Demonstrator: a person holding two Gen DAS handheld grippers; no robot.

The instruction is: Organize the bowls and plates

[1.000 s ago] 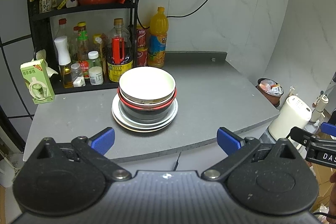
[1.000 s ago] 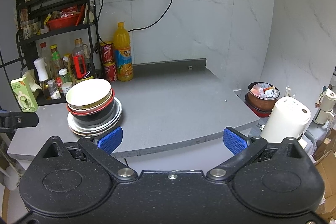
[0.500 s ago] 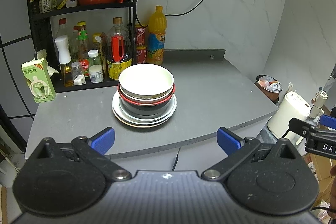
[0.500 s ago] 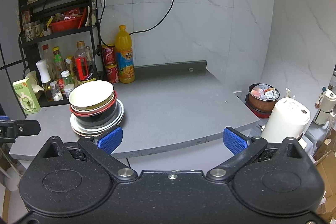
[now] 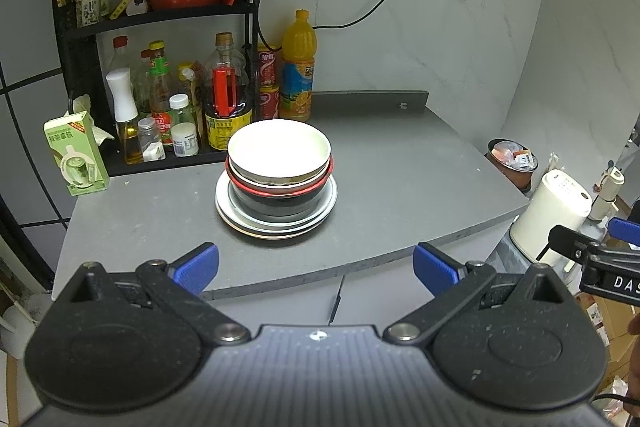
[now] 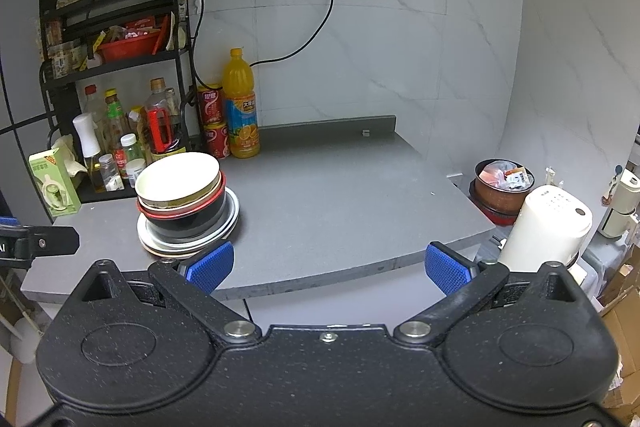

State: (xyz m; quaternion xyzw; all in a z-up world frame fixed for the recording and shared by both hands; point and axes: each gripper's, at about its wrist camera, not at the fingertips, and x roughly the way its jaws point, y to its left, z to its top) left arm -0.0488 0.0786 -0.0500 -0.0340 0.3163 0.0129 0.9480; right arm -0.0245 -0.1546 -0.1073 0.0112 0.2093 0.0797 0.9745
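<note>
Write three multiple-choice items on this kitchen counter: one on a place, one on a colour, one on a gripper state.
1. Where do the bowls sit?
A. on the plates
B. on the rack
C. beside the carton

2. What colour is the top bowl inside?
A. red
B. white
C. black

3. How is the left hand-held gripper?
A. shut on a plate
B. shut on nothing
C. open

Answers:
1 A, the bowls are nested on the plates.
2 B, its inside shows white.
3 C, its blue fingers stand wide apart, short of the stack.
</note>
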